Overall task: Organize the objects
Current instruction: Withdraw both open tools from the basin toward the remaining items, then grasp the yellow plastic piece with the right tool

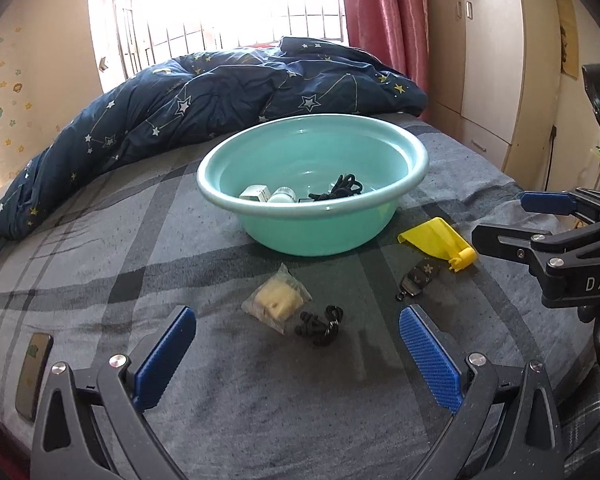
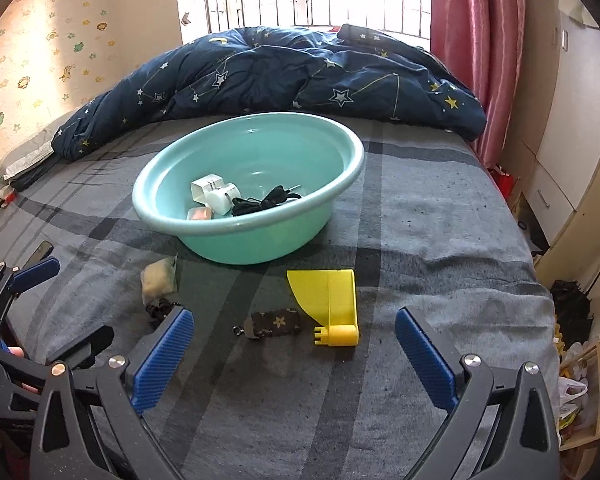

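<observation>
A teal basin (image 1: 404, 148) (image 2: 348, 160) sits mid-bed, holding a white box (image 2: 207, 188), a white bottle (image 2: 222, 200), a black cord (image 2: 266, 200) and a small pink-topped item (image 2: 199, 213). On the sheet in front lie a clear bag of cream pieces (image 1: 277, 298) (image 2: 156, 280), a black cord bundle (image 1: 320, 326), a brown patterned key pouch (image 1: 414, 280) (image 2: 276, 324) and a yellow plastic scoop (image 1: 438, 242) (image 2: 328, 300). My left gripper (image 1: 296, 328) is open, empty, just short of the bag and bundle. My right gripper (image 2: 294, 328) is open, empty, near the pouch and scoop.
A dark blue star-print quilt (image 1: 220, 92) (image 2: 300, 72) is heaped behind the basin. A phone (image 1: 34, 376) lies near the bed's left edge. Pink curtain (image 2: 476, 40) and wardrobe (image 1: 496, 60) stand right; clutter sits on the floor beside the bed (image 2: 572, 360).
</observation>
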